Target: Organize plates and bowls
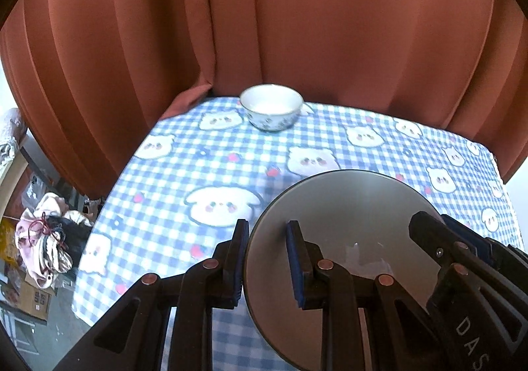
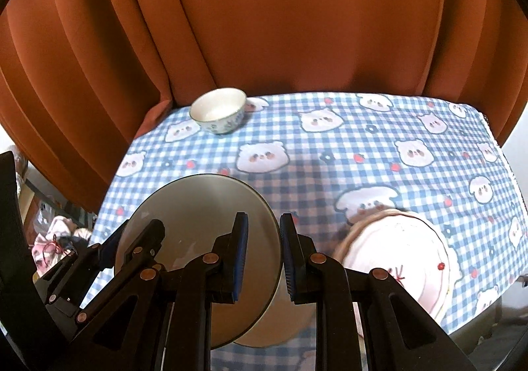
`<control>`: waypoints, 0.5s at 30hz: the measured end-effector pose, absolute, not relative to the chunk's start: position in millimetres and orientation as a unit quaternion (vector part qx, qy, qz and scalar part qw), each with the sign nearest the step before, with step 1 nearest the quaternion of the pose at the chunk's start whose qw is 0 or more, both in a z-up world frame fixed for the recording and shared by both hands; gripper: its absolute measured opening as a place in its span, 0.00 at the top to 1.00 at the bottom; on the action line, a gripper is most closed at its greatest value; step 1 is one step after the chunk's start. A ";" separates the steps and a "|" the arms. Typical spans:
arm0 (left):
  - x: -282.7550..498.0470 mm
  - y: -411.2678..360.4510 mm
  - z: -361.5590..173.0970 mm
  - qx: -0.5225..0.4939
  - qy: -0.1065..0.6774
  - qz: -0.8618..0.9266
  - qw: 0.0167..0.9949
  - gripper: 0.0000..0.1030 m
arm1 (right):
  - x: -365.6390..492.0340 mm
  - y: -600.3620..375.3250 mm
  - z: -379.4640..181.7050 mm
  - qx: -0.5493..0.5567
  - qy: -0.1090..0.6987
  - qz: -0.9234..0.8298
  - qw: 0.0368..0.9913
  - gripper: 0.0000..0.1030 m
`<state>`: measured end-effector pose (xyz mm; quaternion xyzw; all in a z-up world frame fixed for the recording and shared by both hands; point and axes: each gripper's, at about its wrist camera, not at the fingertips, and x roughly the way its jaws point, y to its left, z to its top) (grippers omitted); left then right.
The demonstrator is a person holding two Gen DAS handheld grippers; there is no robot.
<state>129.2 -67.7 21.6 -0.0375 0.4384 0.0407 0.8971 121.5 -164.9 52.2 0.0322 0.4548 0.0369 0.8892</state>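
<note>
A grey dish [image 1: 346, 206] with a pale underside hangs above the near part of the table, carried between both grippers. My left gripper [image 1: 267, 225] is shut on its left rim, one blue pad inside and one outside. My right gripper [image 2: 264, 217] is shut on the right rim of the grey dish [image 2: 198, 206] in the same way. Each gripper shows in the other's view: right gripper [image 1: 425, 229], left gripper [image 2: 132, 239]. A small white bowl [image 1: 270, 107] [image 2: 217, 111] with a blue flower pattern stands at the far left of the table. A pink-white plate [image 2: 399, 259] lies near right.
The table [image 1: 184, 166] wears a blue checked cloth with bear faces. An orange-brown curtain [image 1: 297, 24] hangs right behind it. Left of the table, on the floor, lie a bundle of clothes [image 1: 46, 239] and cardboard boxes [image 1: 36, 301].
</note>
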 end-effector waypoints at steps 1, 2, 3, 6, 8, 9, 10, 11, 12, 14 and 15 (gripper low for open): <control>127.5 -72.5 17.4 -0.037 0.442 0.039 0.895 0.80 | 120.1 -167.9 50.6 0.030 0.456 0.036 0.889 0.77; 127.1 -75.1 15.4 -0.037 0.445 0.039 0.894 0.79 | 118.9 -171.2 48.3 0.027 0.458 0.035 0.888 0.77; 125.8 -78.8 10.9 -0.037 0.449 0.039 0.892 0.80 | 117.4 -175.6 44.8 0.026 0.461 0.034 0.886 0.77; 122.5 -87.1 0.5 -0.038 0.461 0.039 0.886 0.79 | 114.5 -187.5 32.1 0.026 0.473 0.034 0.880 0.77; 120.2 -91.1 -6.6 -0.038 0.467 0.040 0.882 0.79 | 112.6 -192.1 25.2 0.027 0.481 0.035 0.876 0.77; 119.2 -92.5 -10.2 -0.038 0.471 0.041 0.880 0.79 | 111.8 -194.5 20.7 0.026 0.486 0.036 0.873 0.77; 118.1 -93.8 -12.9 -0.038 0.474 0.043 0.879 0.79 | 111.3 -195.6 17.9 0.025 0.488 0.037 0.871 0.77; 117.6 -94.1 -14.8 -0.038 0.476 0.044 0.878 0.79 | 110.8 -197.0 14.1 0.023 0.493 0.039 0.869 0.77; 116.8 -95.0 -17.9 -0.038 0.479 0.046 0.876 0.79 | 109.9 -197.9 10.9 0.023 0.495 0.041 0.868 0.77; 115.8 -95.8 -23.0 -0.038 0.485 0.049 0.873 0.79 | 109.4 -199.5 5.4 0.022 0.500 0.044 0.865 0.77; 115.3 -95.8 -25.6 -0.038 0.487 0.051 0.871 0.79 | 109.2 -199.7 2.4 0.020 0.503 0.046 0.863 0.77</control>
